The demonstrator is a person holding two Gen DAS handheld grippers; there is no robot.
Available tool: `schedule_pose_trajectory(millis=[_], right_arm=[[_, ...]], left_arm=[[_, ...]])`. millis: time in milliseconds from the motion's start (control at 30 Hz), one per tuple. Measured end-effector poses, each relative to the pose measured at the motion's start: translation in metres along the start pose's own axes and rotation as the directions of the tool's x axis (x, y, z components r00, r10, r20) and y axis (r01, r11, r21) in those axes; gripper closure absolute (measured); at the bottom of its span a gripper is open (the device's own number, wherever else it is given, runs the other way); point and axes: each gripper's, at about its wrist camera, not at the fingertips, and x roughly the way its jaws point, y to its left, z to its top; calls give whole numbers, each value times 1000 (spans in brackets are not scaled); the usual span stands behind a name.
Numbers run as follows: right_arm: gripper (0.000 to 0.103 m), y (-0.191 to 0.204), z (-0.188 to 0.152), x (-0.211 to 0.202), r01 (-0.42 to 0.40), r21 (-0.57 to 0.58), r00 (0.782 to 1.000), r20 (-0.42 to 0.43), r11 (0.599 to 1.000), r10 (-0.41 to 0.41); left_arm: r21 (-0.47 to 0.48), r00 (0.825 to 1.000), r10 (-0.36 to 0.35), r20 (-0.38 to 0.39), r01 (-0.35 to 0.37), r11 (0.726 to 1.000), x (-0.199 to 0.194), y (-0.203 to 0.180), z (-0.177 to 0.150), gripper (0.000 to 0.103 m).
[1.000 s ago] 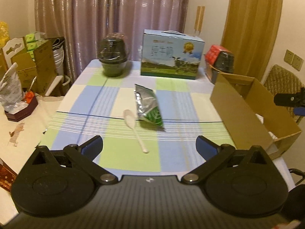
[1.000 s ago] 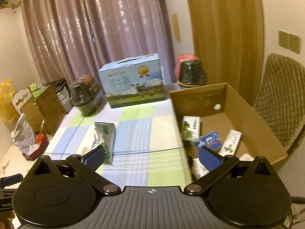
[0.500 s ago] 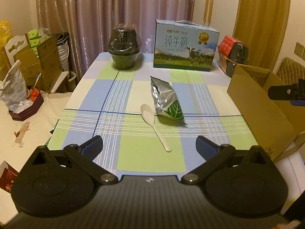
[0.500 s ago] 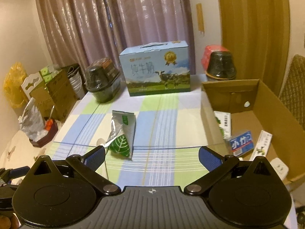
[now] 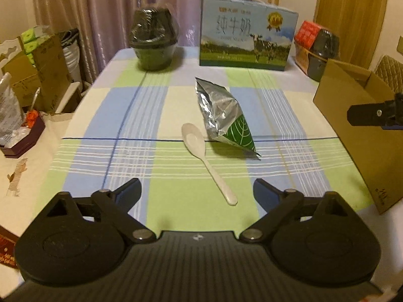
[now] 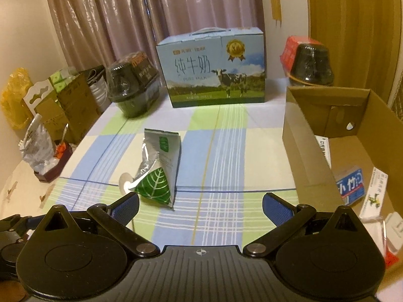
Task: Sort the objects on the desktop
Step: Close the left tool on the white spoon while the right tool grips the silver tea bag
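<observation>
Left hand-held gripper (image 5: 197, 191): jaws wide but closing, nothing between them, above the tabletop (image 5: 126, 115) near the handle end of a white plastic spoon (image 5: 205, 158). Right hand-held gripper (image 6: 200, 205): jaws spread, empty. Silver foil pouch (image 5: 224, 118) with green leaf print, crumpled, flat on the checked cloth, touching or just beside the spoon bowl. Open cardboard box (image 6: 309, 161) at the right, holding small cartons. Milk carton case (image 6: 214, 68) at the far edge.

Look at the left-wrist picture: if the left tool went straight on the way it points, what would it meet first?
Probably the white plastic spoon, whose handle end lies between the closing, empty fingers of the left tool. The checked tablecloth lies beneath; depth is unclear.
</observation>
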Motion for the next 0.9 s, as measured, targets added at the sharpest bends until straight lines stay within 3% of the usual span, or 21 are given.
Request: schedule_pose_trajectory(millis=[267, 500, 633, 733, 900], right_arm=[[2, -4, 7, 40, -20, -20, 999, -27, 1000, 20], [2, -5, 10, 76, -22, -26, 998, -54, 999, 21], [2, -3, 12, 95, -37, -27, 996, -78, 999, 35], [2, -1, 14, 107, -42, -27, 996, -86, 999, 40], [2, 2, 19, 121, -46, -30, 995, -88, 998, 44]], left_arm=[[30, 999, -16, -30, 17, 999, 52, -4, 11, 31], [76, 999, 8, -38, -5, 997, 93, -1, 20, 40], [63, 999, 8, -46, -5, 998, 111, 3, 23, 55], [60, 999, -5, -39, 8, 998, 120, 3, 26, 55], [64, 999, -14, -42, 17, 998, 135, 5, 29, 65]])
